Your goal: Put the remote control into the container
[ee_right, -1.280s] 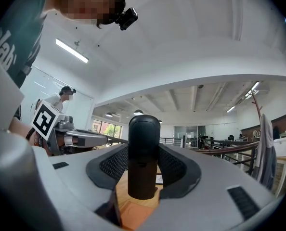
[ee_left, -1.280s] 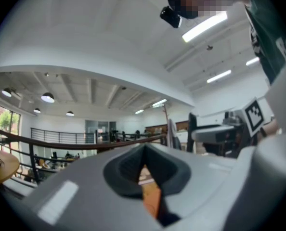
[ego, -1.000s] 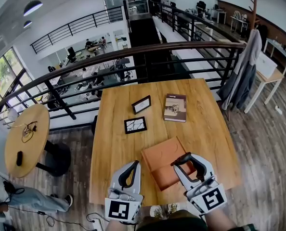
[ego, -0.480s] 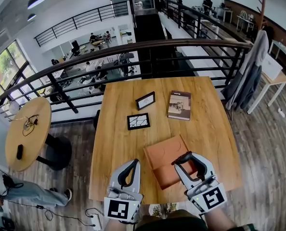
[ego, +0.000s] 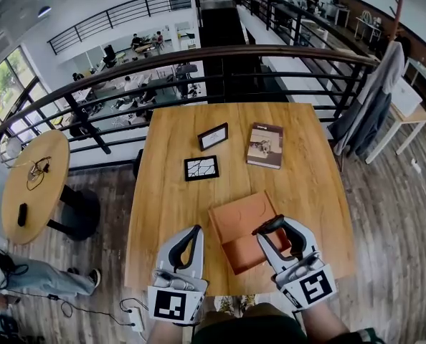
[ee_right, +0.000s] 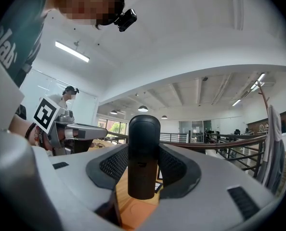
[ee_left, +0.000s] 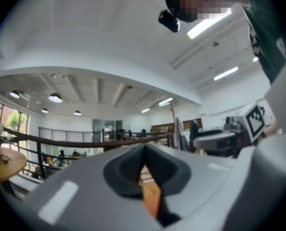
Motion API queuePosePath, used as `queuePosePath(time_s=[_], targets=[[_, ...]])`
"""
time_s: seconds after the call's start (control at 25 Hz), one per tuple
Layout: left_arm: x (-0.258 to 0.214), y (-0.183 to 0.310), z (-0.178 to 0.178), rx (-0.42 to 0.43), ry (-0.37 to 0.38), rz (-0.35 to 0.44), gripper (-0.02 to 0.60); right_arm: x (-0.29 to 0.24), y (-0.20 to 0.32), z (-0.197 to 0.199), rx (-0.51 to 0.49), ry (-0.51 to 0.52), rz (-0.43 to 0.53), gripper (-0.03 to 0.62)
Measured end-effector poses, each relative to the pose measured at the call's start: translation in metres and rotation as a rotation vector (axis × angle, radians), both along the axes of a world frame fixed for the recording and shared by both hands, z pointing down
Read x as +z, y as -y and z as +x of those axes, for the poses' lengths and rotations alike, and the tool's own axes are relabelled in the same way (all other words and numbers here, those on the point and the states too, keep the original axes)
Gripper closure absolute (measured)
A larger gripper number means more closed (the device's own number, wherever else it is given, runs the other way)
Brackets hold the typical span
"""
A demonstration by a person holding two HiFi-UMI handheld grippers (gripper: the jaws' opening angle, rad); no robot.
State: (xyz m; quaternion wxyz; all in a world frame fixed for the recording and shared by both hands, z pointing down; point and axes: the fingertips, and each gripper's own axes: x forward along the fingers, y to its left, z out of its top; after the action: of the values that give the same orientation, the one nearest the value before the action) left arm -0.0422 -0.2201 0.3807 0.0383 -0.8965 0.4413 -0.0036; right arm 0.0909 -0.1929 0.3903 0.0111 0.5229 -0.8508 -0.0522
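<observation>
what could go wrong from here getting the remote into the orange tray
1. The remote control is pinched across its narrow body in the right tongs and sticks out past them. On release it might swivel and land on the container's rim.
2. The shallow container lies askew near the front edge of the table, and the left tongs are not steadying it, so a nudge could shift it.

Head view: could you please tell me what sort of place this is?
Probably an open-plan office mezzanine: a wooden table stands by a railing overlooking desks and seated people below.
</observation>
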Motion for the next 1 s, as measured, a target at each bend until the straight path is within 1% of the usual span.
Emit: queuePosePath(time_s=[0.24, 0.32, 0.44, 0.6, 0.72, 0.8, 0.92, 1.0], targets=[[0.002, 0.003, 0.002, -0.004, 0.004, -0.01, 0.581, 0.001, 0.003, 0.004, -0.006, -0.001, -0.01, 0.395], [0.001, 0.003, 0.004, -0.003, 0.006, -0.008, 0.581, 0.003, 0.003, 0.002, -0.025, -0.03, -0.004, 0.395], [0.002, 0.004, 0.004, -0.004, 0.006, -0.01, 0.583, 0.016, 0.004, -0.006, -0.06, -0.147, -0.022, 0.395], [0.007, 0.004, 0.007, -0.003, 0.003, -0.014, 0.581, 0.054, 0.009, -0.017, -0.131, -0.298, -0.157, 0.395], [0.01, 0.003, 0.009, -0.003, -0.002, -0.024, 0.581, 0.08, 0.014, -0.023, -0.18, -0.408, -0.239, 0.395], [0.01, 0.002, 0.009, -0.005, -0.002, -0.028, 0.581, 0.099, 0.018, -0.024, -0.201, -0.491, -0.277, 0.395], [0.012, 0.003, 0.007, -0.007, -0.008, -0.033, 0.581, 0.132, 0.022, -0.024, -0.222, -0.647, -0.317, 0.395], [0.014, 0.003, 0.005, -0.008, -0.007, -0.037, 0.581, 0.149, 0.023, -0.026, -0.246, -0.722, -0.34, 0.395]])
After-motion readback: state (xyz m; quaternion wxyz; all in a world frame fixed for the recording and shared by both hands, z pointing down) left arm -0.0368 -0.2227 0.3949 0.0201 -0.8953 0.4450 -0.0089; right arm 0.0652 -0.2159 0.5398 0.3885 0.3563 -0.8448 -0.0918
